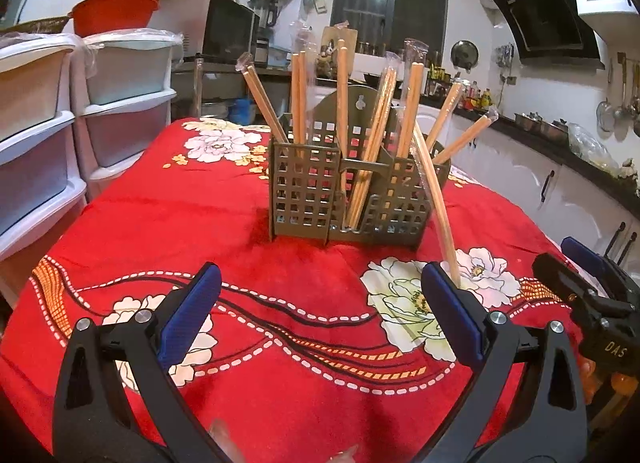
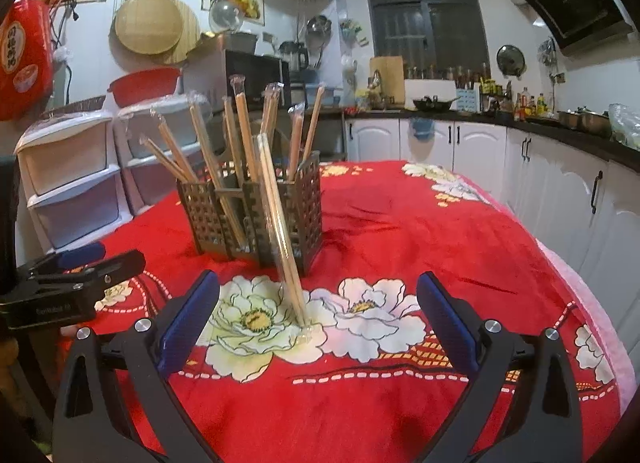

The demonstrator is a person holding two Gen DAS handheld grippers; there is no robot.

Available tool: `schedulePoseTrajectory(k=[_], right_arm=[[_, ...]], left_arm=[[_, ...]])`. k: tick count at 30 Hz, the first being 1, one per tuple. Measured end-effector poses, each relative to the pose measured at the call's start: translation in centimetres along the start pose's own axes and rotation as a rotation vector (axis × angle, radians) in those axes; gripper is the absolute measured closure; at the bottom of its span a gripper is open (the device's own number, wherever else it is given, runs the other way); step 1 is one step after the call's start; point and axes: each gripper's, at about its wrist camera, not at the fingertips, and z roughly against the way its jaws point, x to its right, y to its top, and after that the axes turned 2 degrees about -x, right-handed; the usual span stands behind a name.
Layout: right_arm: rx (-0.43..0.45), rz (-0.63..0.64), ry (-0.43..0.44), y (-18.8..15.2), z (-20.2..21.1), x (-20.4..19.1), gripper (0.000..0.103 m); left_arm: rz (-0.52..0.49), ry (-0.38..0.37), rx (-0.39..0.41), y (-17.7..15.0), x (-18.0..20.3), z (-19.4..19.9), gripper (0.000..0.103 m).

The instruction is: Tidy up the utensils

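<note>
A perforated olive caddy (image 1: 344, 191) stands mid-desk on a red floral cloth (image 1: 280, 343), packed with wrapped chopsticks (image 1: 298, 95) whose lower ends vanish behind its grid walls; which compartment each pair sits in is hard to tell. One wrapped pair (image 2: 280, 231) stays outside, its top leaning on the caddy's front and its foot planted on a white flower print. In the left wrist view, that foot is cut off behind the right-hand blue pad.

The left claw (image 1: 320, 303) hovers low over the cloth, its blue pads spread wide and gripping nothing, pointed at the caddy. The right claw (image 2: 318, 307) is likewise gaping and empty, with the leaning pair's foot on the cloth between its pads, touching neither. Each claw shows at the edge of the other's view, cropped by the fisheye rim. The hands holding them are out of frame.
</note>
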Motion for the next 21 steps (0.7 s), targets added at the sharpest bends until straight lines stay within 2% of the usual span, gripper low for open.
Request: schedulePoseTrajectory(k=[5, 21], right_arm=[[0.036, 0.009, 0.000, -0.31, 0.29, -0.10, 0.007], [0.003, -0.004, -0.002, -0.77, -0.40, 0.12, 0.007]], left_arm=[[0.012, 0.002, 0.019, -0.06, -0.26, 0.16, 0.012], [0.012, 0.021, 0.032, -0.24, -0.14, 0.41, 0.012]])
